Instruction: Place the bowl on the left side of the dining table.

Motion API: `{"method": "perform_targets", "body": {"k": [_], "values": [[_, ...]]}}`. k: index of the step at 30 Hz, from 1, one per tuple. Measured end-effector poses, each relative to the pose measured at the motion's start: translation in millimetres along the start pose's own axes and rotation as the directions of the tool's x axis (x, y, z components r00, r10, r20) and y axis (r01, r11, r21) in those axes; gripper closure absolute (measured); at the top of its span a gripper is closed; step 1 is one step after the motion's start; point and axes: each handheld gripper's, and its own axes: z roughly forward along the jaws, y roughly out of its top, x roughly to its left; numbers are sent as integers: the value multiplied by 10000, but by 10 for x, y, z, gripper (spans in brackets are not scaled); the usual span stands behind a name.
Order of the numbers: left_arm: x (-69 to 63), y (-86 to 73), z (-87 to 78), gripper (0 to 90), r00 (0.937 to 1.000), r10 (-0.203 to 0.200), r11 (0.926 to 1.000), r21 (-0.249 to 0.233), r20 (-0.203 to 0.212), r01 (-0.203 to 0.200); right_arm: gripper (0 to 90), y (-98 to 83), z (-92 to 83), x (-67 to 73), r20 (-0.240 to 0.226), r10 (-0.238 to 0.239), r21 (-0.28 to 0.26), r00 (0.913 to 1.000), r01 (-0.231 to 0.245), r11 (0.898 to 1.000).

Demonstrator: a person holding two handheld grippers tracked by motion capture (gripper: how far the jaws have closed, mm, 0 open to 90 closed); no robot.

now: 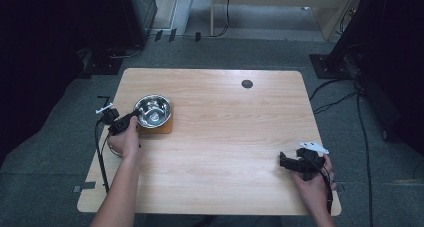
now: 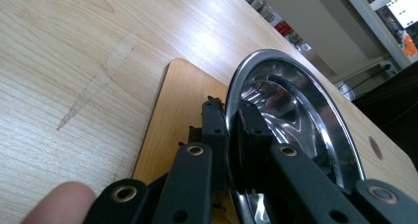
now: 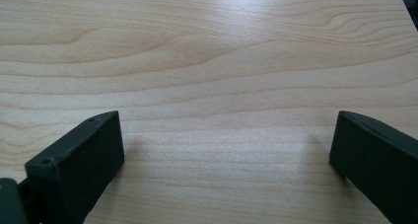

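Steel bowl (image 1: 153, 110) is seen left of centre in the high view, seated on a thin wooden board (image 1: 167, 127) on the worktop (image 1: 225, 137). Its rim is pinched by the left gripper (image 2: 231, 130), one jaw inside, one outside. Judged light, rigid, slippery; the rim is the hold point. The right gripper (image 3: 226, 150) is held wide, empty, at lower right.

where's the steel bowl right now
In the high view the steel bowl sits on a small wooden board at the table's left side, its near rim pinched by the left hand-held gripper.
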Motion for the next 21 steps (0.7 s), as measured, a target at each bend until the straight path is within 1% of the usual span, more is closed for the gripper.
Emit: {"method": "perform_targets", "body": {"k": [1, 2, 3, 5, 7, 10, 12, 14, 15, 16, 17, 18, 19, 20, 21], "values": [[5, -6, 16, 846, 10000, -6, 10000, 61, -74, 7, 0, 0, 0, 0, -1, 1, 1, 10000, -1, 10000], [10, -14, 31, 846, 9997, -9, 9999, 142, -235, 12, 0, 0, 0, 0, -1, -1, 1, 10000, 1, 10000], [21, -19, 43, 846, 9996, -64, 9999, 152, -264, 68, 0, 0, 0, 0, -1, -1, 1, 10000, 1, 10000], [26, -20, 54, 846, 9997, -134, 9998, 165, -226, 138, 0, 0, 0, 0, -1, -2, 0, 10000, 2, 10000], [17, -22, 61, 846, 9996, -112, 9998, 160, -242, 116, 0, 0, 0, 0, -2, 0, 1, 10000, 0, 10000], [24, -30, 78, 834, 9993, -308, 9991, 302, -195, 314, 0, 0, 0, 0, -9, -5, -2, 10000, 5, 10000], [19, -30, 79, 752, 9994, -339, 9991, 249, -115, 342, 0, 0, 0, 0, -2, -1, 0, 10000, 1, 10000], [5, -26, 67, 639, 9993, -281, 9995, 118, -264, 285, 0, 0, 0, 0, -10, -2, -1, 10000, 2, 10000], [1, -23, 59, 591, 9995, -237, 9997, 25, -231, 237, 0, 0, 0, 0, 0, -1, 0, 10000, 1, 10000], [-2, -20, 54, 523, 9995, -202, 9998, 8, -247, 202, 0, 0, 0, 0, -3, -2, -1, 10000, 2, 10000], [-4, -18, 48, 390, 9993, -168, 9999, -2, -328, 168, 0, 0, 0, 0, -2, 1, -1, 10000, -1, 10000], [-4, -16, 41, 390, 9993, -118, 9999, 22, -357, 118, 0, 0, 0, 0, -2, 1, -1, 10000, -1, 10000], [-3, -18, 35, 261, 9993, -11, 10000, 51, -385, 13, 0, 0, 0, 0, -1, 0, 1, 10000, 0, 10000], [-8, -23, 26, 197, 9987, 167, 9998, 108, -489, -162, 0, 0, 0, 0, 0, -1, 1, 10000, 1, 10000], [-13, -29, 19, 197, 9977, 385, 9992, 154, -564, -377, 0, 0, 0, 0, 0, -1, 1, 10000, 1, 10000]]}}
